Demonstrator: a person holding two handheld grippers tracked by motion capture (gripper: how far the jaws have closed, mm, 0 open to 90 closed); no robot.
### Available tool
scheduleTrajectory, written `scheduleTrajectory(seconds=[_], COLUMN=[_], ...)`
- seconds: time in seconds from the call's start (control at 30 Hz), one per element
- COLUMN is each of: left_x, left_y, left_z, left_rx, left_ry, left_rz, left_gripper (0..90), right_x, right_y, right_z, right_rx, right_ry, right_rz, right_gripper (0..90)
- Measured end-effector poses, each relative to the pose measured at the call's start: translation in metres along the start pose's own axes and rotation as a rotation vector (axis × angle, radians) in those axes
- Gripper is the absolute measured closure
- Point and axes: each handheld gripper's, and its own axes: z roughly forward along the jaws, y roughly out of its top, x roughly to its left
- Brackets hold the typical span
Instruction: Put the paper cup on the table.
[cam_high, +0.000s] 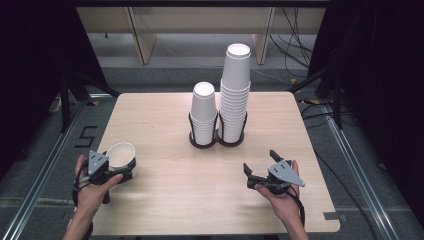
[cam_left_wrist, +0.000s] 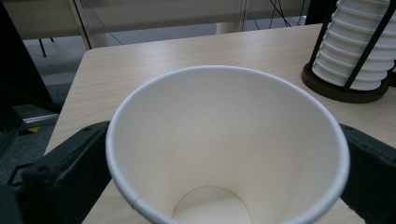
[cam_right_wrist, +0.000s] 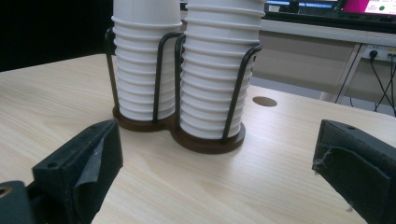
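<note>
Both grippers' fingers gape, the left gripper (cam_high: 120, 169) flanking a paper cup (cam_high: 121, 154), cup stacks (cam_high: 220, 100) beyond.

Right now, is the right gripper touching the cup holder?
Apart. In the right gripper view, bare table lies between the right gripper and the cup holder.
</note>
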Motion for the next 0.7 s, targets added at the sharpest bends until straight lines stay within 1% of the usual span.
scheduleTrajectory(seconds=[0.03, 0.07, 0.1, 0.2, 0.23, 0.27, 0.33, 0.37, 0.43, 0.47, 0.5, 0.53, 0.57, 0.6, 0.67, 0.7], left_x=[0.0, 0.0, 0.0, -0.001, -0.002, -0.002, -0.001, -0.001, -0.001, 0.0, 0.0, 0.001, 0.001, 0.0, 0.0, 0.0], left_y=[0.0, -0.001, -0.001, 0.0, 0.0, 0.0, -0.001, -0.002, -0.004, -0.005, -0.006, -0.007, -0.008, -0.01, -0.014, -0.016], left_z=[-0.001, -0.003, -0.005, -0.008, -0.01, -0.012, -0.016, -0.018, -0.023, -0.026, -0.029, -0.031, -0.036, -0.042, -0.049, -0.052], left_rx=[0.001, -0.01, -0.008, -0.011, -0.015, -0.018, -0.018, -0.027, -0.02, -0.024, -0.024, -0.035, -0.03, -0.039, -0.031, -0.035], left_ry=[-0.004, -0.014, -0.012, -0.015, -0.019, -0.019, -0.024, -0.03, -0.027, -0.027, -0.028, -0.038, -0.039, -0.045, -0.043, -0.043], left_rz=[0.0, -0.009, -0.007, 0.0, 0.003, 0.002, 0.0, -0.001, 0.0, -0.003, -0.01, -0.016, -0.02, -0.02, -0.02, -0.023], left_gripper=[0.0, 0.0, 0.0, 0.0, 0.0, 0.0, 0.0, 0.0, 0.0, 0.0, 0.0, 0.0, 0.0, 0.0, 0.0, 0.0], right_x=[0.0, 0.0, 0.0, 0.0, 0.0, 0.0, -0.001, -0.001, -0.001, -0.001, -0.002, -0.002, -0.002, -0.002, -0.002, -0.002], right_y=[0.0, 0.0, 0.0, 0.0, 0.0, 0.0, 0.0, -0.001, -0.001, -0.002, -0.002, -0.002, -0.002, -0.002, -0.003, -0.003], right_z=[0.0, -0.001, -0.001, -0.001, -0.001, -0.001, -0.001, -0.001, -0.001, -0.001, -0.002, -0.002, -0.001, -0.001, -0.001, -0.002], right_rx=[0.0, 0.016, 0.019, 0.012, 0.01, 0.024, 0.024, 0.028, 0.029, 0.021, 0.034, 0.034, 0.021, 0.024, 0.026, 0.028], right_ry=[0.0, -0.014, -0.013, -0.015, -0.009, -0.017, -0.017, -0.016, -0.022, -0.013, -0.02, -0.02, -0.011, -0.014, -0.015, -0.024], right_rz=[0.0, -0.006, 0.002, -0.004, 0.001, 0.003, -0.001, 0.009, 0.01, 0.008, 0.005, 0.005, 0.011, 0.01, 0.014, 0.016], right_gripper=[2.4, 2.1, 2.1, 2.0, 2.0, 2.0, 1.9, 2.0, 2.0, 1.9, 1.9, 1.9, 1.9, 1.9, 1.9, 1.9])
